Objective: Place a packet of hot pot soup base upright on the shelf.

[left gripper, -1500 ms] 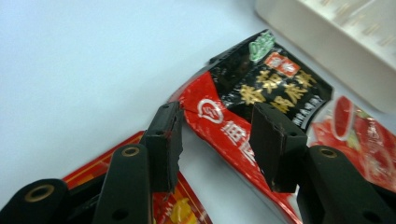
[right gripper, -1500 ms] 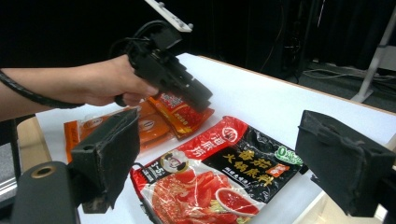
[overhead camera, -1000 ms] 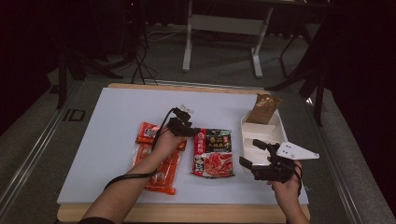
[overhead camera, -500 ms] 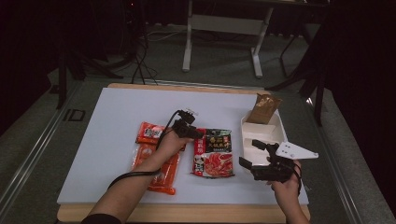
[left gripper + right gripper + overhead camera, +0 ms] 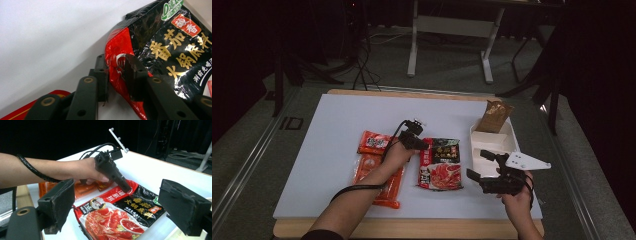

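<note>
A black and red soup-base packet (image 5: 441,162) lies flat at the middle of the white table (image 5: 337,125). My left gripper (image 5: 421,143) is at its upper left corner. In the left gripper view the jaws (image 5: 116,80) pinch the packet's (image 5: 170,42) red edge between the pads. The right gripper view shows that gripper's tip (image 5: 126,188) down on the packet (image 5: 117,212). My right gripper (image 5: 478,166) hovers just right of the packet, beside the tray, open wide with nothing between its pads (image 5: 62,195).
Two orange packets (image 5: 373,142) (image 5: 379,182) lie left of the black one, under my left forearm. A white divided tray (image 5: 492,142) stands at the right, with a brown packet (image 5: 493,116) leaning at its far end. The table's front edge is near my right hand.
My left gripper has crept slightly right and toward me onto the packet's corner. The right gripper has hardly moved.
</note>
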A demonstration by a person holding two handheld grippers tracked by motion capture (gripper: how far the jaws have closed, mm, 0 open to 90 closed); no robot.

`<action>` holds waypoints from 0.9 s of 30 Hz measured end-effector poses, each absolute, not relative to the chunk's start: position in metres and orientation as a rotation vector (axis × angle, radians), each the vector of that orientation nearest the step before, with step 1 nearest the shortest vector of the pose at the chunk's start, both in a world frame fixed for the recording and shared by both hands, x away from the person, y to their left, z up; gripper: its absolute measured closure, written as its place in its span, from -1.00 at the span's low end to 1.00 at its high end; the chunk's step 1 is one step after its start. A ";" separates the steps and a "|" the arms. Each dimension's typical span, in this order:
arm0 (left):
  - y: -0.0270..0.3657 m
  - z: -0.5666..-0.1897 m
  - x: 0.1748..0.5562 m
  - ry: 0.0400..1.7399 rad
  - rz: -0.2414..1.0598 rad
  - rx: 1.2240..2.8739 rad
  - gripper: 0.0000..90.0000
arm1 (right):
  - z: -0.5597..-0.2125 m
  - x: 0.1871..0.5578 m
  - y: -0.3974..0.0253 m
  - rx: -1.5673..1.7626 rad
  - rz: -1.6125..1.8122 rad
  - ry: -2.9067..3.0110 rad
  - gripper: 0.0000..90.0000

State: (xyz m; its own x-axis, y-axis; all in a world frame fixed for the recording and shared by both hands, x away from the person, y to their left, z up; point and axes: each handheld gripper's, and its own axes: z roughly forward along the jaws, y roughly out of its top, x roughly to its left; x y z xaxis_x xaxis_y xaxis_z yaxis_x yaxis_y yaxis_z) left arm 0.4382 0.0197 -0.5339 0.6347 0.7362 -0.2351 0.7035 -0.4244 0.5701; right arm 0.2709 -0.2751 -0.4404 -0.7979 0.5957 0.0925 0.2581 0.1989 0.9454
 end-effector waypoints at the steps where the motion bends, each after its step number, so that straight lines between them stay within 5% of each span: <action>1: 0.019 -0.533 0.438 1.122 0.071 2.213 0.72 | -0.441 0.271 -0.275 0.808 1.631 2.186 -0.69; 8: 0.018 -0.527 0.434 1.109 0.070 2.159 0.91 | -0.441 0.272 -0.275 0.812 1.627 2.185 -0.69; 27: 0.029 -0.482 0.397 0.978 0.147 2.034 0.92 | -0.436 0.271 -0.276 0.805 1.554 2.142 -0.72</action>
